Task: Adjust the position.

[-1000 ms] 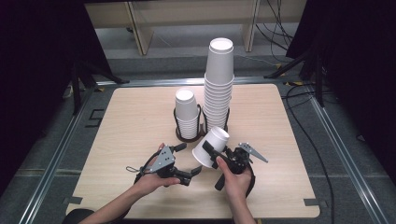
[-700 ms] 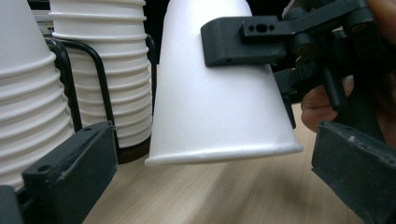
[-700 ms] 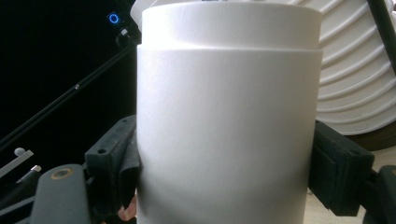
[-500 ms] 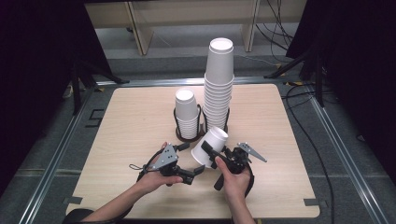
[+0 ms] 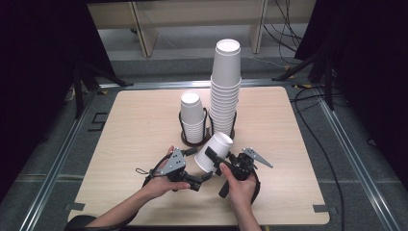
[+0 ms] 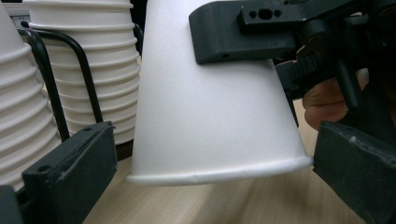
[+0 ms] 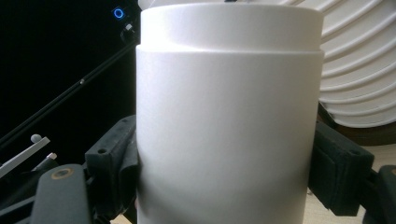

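The right gripper (image 5: 215, 158) clamps a white paper cup (image 5: 213, 152) tilted, rim low (presenting it). The left gripper (image 6: 205, 182) straddles that rim with its jaws apart, probably to peel off a nested cup.

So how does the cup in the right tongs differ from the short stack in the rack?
The held paper cup is single, tilted and off the table; the short cup stack is many nested cups, upright in the black wire rack. The right tongs clamp the cup; nothing grips the stack. Both are plain white.
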`<state>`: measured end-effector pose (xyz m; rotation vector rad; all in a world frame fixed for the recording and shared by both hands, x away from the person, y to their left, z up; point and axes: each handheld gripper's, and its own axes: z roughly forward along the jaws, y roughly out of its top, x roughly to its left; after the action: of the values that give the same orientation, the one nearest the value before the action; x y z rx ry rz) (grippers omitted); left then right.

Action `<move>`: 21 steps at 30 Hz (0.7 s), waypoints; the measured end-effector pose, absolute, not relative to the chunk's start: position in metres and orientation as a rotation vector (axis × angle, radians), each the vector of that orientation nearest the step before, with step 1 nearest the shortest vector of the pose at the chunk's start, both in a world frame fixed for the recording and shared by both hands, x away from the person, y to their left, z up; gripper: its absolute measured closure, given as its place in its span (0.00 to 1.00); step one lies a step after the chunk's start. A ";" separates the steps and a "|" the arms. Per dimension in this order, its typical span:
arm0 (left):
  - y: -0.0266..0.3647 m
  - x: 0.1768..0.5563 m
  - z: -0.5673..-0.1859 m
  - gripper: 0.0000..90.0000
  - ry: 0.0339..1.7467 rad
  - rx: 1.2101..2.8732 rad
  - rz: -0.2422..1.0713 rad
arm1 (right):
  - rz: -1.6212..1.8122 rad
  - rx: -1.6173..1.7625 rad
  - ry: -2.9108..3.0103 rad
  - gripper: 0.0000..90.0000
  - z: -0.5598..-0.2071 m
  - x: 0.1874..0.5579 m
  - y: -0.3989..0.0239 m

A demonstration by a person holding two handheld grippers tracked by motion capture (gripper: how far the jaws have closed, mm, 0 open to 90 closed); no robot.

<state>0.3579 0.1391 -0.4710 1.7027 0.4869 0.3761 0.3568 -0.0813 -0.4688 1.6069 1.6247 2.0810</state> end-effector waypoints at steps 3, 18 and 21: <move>0.137 0.358 -0.473 0.00 0.467 1.692 0.386 | 2.079 1.605 1.624 0.24 -0.470 0.357 -0.081; 0.133 0.359 -0.476 0.00 0.471 1.721 0.392 | 2.116 1.595 1.640 0.24 -0.470 0.355 -0.074; 0.133 0.359 -0.477 0.00 0.474 1.727 0.391 | 2.117 1.595 1.641 0.24 -0.471 0.355 -0.073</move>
<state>0.3590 0.1330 -0.4772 1.7274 0.4736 0.3907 0.3549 -0.0732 -0.4707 1.5954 1.6409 2.1165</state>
